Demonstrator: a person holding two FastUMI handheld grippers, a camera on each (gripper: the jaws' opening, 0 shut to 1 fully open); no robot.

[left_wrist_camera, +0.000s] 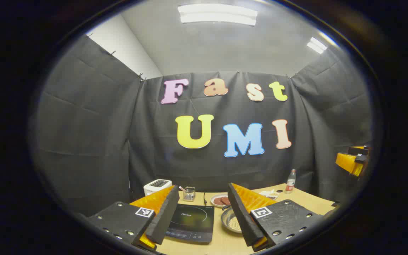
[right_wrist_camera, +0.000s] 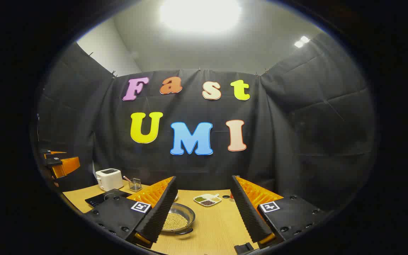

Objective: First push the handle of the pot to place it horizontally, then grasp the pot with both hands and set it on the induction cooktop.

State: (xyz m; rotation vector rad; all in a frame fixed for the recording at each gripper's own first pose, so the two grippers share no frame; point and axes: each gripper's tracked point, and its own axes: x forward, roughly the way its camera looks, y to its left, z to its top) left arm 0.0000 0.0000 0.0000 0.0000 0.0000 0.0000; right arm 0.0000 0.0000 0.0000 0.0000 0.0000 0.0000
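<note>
left tongs (left_wrist_camera: 201, 216) spread wide, right tongs (right_wrist_camera: 204, 209) spread wide

Bare table (right_wrist_camera: 218, 223) right of pot (right_wrist_camera: 177, 219) — cooktop (left_wrist_camera: 193, 221) left

Shiny metal pot (right_wrist_camera: 178, 220) — glossy cooktop (left_wrist_camera: 192, 222) — woodgrain table (right_wrist_camera: 218, 223)

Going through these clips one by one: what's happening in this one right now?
A person holds two grippers above a wooden table, both open and holding nothing. The left gripper looks down at the induction cooktop, with the pot of pale grains beside it. The right gripper hangs near the pot. The pot sits on the table, not yet on the cooktop. A toaster stands at the back.
</note>
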